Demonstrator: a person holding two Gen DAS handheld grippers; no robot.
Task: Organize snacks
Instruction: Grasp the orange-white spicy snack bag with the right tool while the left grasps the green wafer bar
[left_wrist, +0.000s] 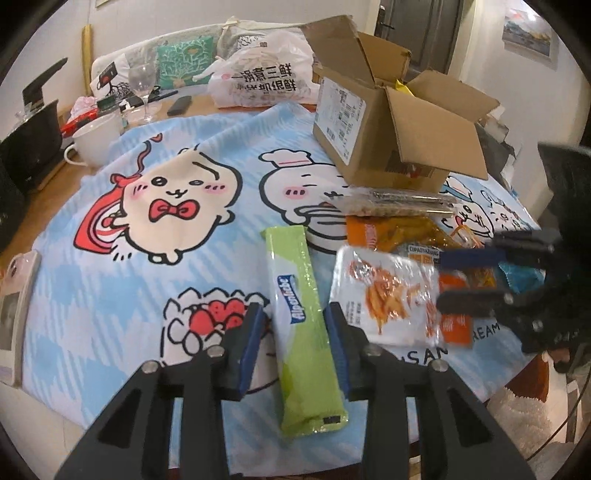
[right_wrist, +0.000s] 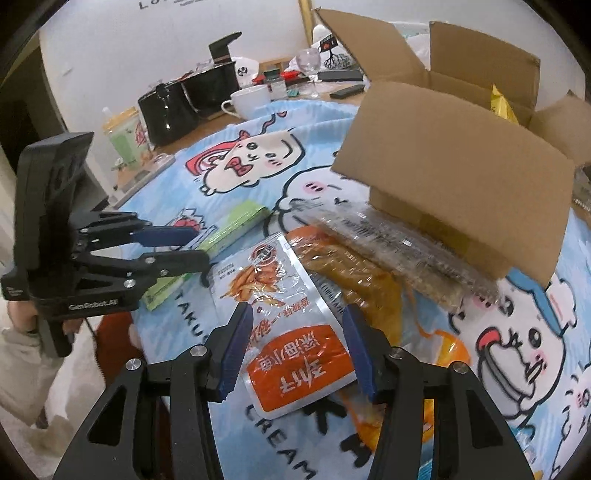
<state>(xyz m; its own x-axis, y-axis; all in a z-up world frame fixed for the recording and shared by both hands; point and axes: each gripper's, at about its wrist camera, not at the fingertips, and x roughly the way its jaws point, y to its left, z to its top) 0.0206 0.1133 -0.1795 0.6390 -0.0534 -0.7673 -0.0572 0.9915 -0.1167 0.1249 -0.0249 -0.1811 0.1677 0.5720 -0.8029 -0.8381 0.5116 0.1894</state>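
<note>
A long green snack pack (left_wrist: 303, 325) lies flat on the cartoon cloth. My left gripper (left_wrist: 295, 343) is open, its blue pads either side of the pack without pressing it. A white-and-orange snack bag (right_wrist: 291, 332) lies to the right; my right gripper (right_wrist: 299, 347) is open around its orange end. Both show in the other view: the right gripper (left_wrist: 461, 277) and bag (left_wrist: 391, 295), the left gripper (right_wrist: 184, 247) and green pack (right_wrist: 221, 240). An orange snack pack (right_wrist: 354, 273) and a clear-wrapped snack pack (right_wrist: 406, 243) lie beyond. The open cardboard box (left_wrist: 376, 129) stands behind.
A white mug (left_wrist: 98, 142), a wine glass (left_wrist: 142, 85), a black pot (left_wrist: 29, 144) and a white plastic bag (left_wrist: 266, 74) sit at the far side of the table. The table edge runs close below both grippers. A box flap (right_wrist: 454, 173) overhangs the snacks.
</note>
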